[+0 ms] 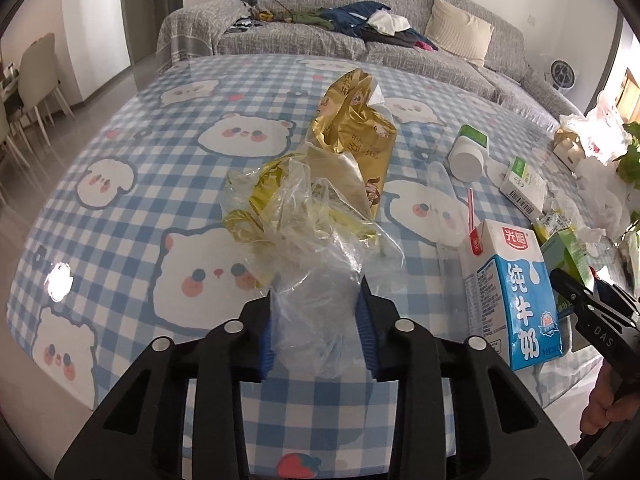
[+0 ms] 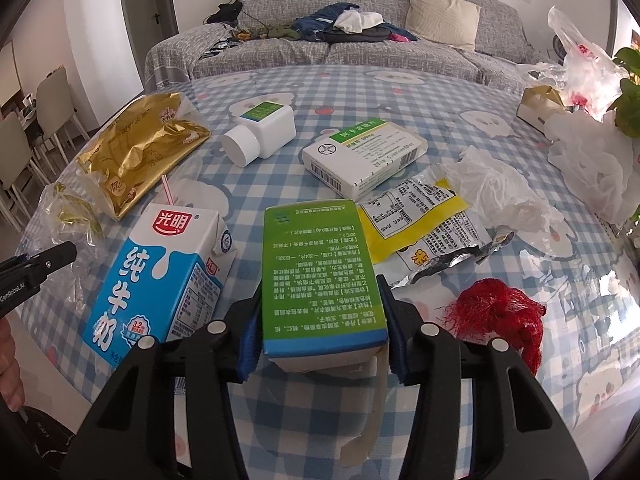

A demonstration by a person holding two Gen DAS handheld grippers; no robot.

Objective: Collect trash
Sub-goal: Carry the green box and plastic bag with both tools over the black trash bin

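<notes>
Two wrist cameras look low and close across the checked counter (image 1: pixel 160 208) toward the grey sofa (image 2: pixel 360 52); the left view sits leftward, and both share the upright milk carton (image 1: pixel 516 296) between them.

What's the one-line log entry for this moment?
left gripper: shut on clear plastic wrapper | right gripper: shut on green cardboard box

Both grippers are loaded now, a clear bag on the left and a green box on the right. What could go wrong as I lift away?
The clear plastic bag in the left gripper is limp and trails over gold wrappers, so it may drag them. The green box in the right gripper sits close beside the upright milk carton with its straw; swinging left could topple it.
</notes>
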